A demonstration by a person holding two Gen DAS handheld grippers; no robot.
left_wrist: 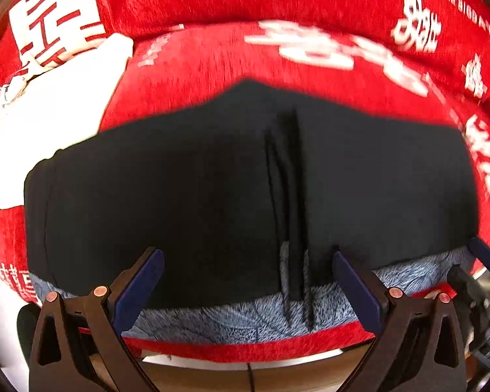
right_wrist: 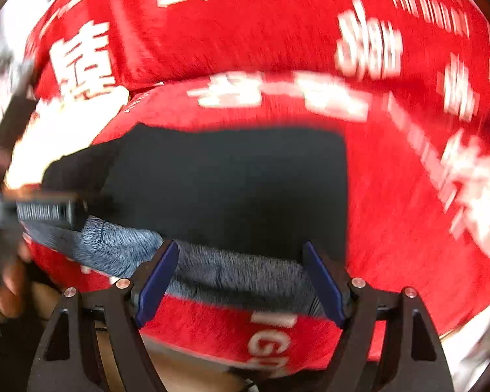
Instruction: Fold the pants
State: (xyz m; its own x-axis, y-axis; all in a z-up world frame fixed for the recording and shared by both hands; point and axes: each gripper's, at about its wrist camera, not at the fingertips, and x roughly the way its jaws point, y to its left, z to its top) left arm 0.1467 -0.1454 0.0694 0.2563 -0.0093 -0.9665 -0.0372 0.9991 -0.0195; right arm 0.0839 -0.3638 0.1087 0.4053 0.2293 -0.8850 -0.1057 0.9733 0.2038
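Observation:
Black pants (left_wrist: 196, 179) lie folded flat on a red blanket (left_wrist: 212, 0), with a pleat running down their middle. Their grey fleecy lining (left_wrist: 238, 320) shows along the near edge. My left gripper (left_wrist: 248, 281) hovers open over that near edge, pads apart and gripping nothing. In the right wrist view the same pants (right_wrist: 228, 183) and lining (right_wrist: 238, 271) sit below my right gripper (right_wrist: 240, 281), which is open with nothing pinched. The right gripper's blue finger (left_wrist: 483, 254) peeks in at the left view's right edge.
The red blanket (right_wrist: 277, 32) carries large white characters and covers the whole surface. White fabric (left_wrist: 49, 107) lies at the pants' far left. A blurred dark tool (right_wrist: 39, 210) and a hand (right_wrist: 9, 287) are at the left. A pale surface edge (left_wrist: 245, 357) runs below.

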